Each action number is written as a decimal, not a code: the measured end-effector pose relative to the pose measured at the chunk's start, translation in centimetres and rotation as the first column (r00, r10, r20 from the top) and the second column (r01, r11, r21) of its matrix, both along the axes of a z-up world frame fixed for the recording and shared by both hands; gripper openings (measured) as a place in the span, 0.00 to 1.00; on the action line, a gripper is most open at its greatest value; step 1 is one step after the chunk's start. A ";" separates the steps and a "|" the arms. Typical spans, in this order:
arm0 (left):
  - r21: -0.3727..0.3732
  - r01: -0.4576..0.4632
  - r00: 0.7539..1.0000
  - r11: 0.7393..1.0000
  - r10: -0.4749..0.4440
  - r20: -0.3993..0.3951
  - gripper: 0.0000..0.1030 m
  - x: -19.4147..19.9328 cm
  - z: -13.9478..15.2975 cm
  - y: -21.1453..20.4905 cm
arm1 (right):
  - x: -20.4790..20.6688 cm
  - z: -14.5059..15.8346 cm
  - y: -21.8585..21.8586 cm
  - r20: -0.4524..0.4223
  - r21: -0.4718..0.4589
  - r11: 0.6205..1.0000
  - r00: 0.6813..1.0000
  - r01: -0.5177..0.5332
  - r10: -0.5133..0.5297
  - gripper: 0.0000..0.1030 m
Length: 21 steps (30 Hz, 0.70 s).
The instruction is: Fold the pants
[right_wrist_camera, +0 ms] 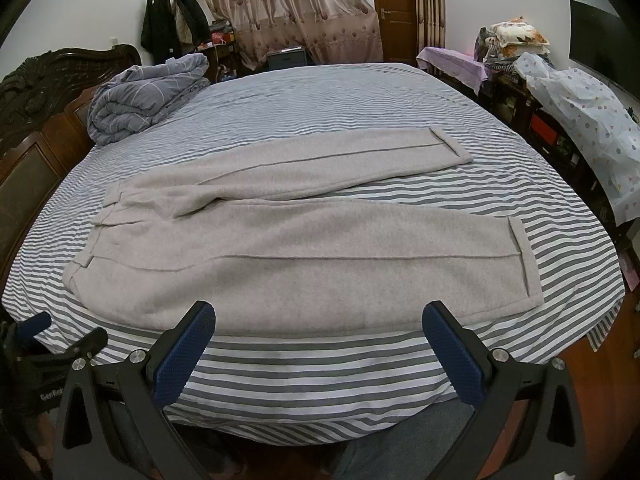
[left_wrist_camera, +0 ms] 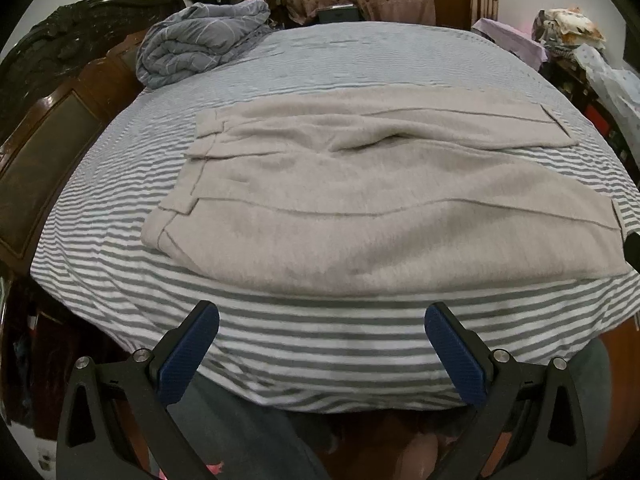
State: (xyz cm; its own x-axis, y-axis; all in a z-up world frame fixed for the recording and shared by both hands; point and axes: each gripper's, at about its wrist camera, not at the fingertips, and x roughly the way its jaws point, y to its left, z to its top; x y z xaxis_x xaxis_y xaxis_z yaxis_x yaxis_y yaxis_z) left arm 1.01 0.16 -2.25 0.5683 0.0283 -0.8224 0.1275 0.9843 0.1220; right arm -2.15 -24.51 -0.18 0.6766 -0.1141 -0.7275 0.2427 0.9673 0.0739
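Grey pants lie flat on striped bedsheet, just beyond both sets of jaws; left gripper spread wide, empty; right gripper likewise.

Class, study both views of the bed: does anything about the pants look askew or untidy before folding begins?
Mostly tidy. The grey pants lie flat on the striped sheet, but the far leg splays away from the near leg, and the fabric bunches into a wrinkle near the crotch. Both tools, left and right, hover open.
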 end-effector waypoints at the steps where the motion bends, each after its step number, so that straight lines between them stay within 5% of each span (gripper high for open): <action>1: 0.001 0.002 1.000 1.000 -0.002 0.007 0.99 0.3 0.0 0.2 | 0.1 -0.3 0.0 0.000 -0.001 1.000 1.000 -0.001 0.001 1.00; 11: -0.094 0.003 1.000 0.996 -0.003 -0.001 0.99 7.2 1.1 5.4 | 3.2 -0.5 -0.6 -0.023 0.022 0.998 0.998 -0.060 0.061 1.00; 21: -0.081 -0.028 0.997 0.996 0.034 0.067 0.99 17.7 2.1 14.5 | 12.9 1.6 0.1 -0.060 -0.007 0.951 0.950 -0.308 0.307 0.99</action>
